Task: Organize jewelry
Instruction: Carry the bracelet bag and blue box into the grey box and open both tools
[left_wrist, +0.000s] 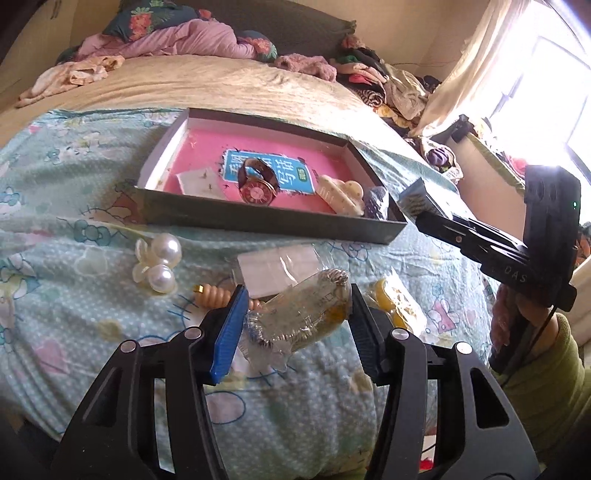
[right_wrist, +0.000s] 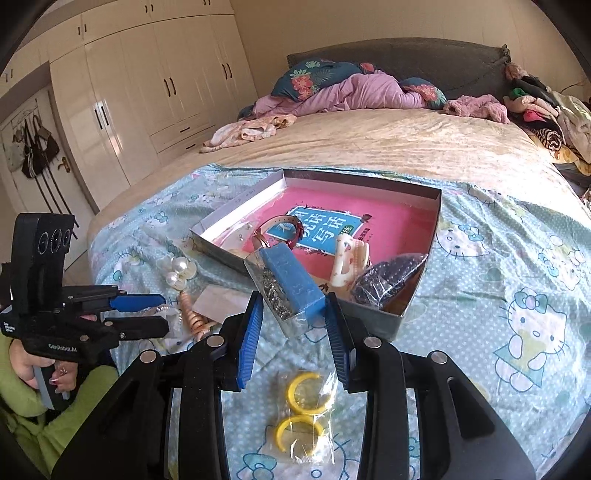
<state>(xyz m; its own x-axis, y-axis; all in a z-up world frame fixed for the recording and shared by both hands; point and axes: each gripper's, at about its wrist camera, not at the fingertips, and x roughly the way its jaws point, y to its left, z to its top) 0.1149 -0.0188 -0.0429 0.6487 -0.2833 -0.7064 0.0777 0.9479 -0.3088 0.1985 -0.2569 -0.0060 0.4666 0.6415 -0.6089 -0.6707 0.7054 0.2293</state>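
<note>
Left gripper (left_wrist: 295, 317): jaws set moderately apart around a clear plastic bag (left_wrist: 303, 314) holding a silver chain. The bag fills the gap between the blue pads; whether both pads press on it cannot be told from the left wrist view.

Right gripper (right_wrist: 293, 314): jaws narrowed on a small clear box with a blue insert (right_wrist: 291, 284), gripped at its near end. The box tilts up and away, its far end over the near wall of the tray (right_wrist: 421, 295).

The tray sits on the bed's cartoon-print blanket (right_wrist: 498, 280), ahead of both grippers. Inside, on a pink book cover (left_wrist: 266, 147): a wristwatch with a red dial (left_wrist: 256, 192), a cream hair claw (left_wrist: 343, 195) and a dark dotted bag (left_wrist: 376, 201) at the near right corner.

On the blanket, outside the tray:
- a pearl hair piece (left_wrist: 159, 264), left of the left gripper;
- a beige ribbed clip (left_wrist: 216, 295), just beside the left gripper's left finger;
- a flat white packet (left_wrist: 277, 266), partly under the chain bag;
- yellow hoop earrings in a clear bag (right_wrist: 303, 410), directly below the right gripper.
</note>
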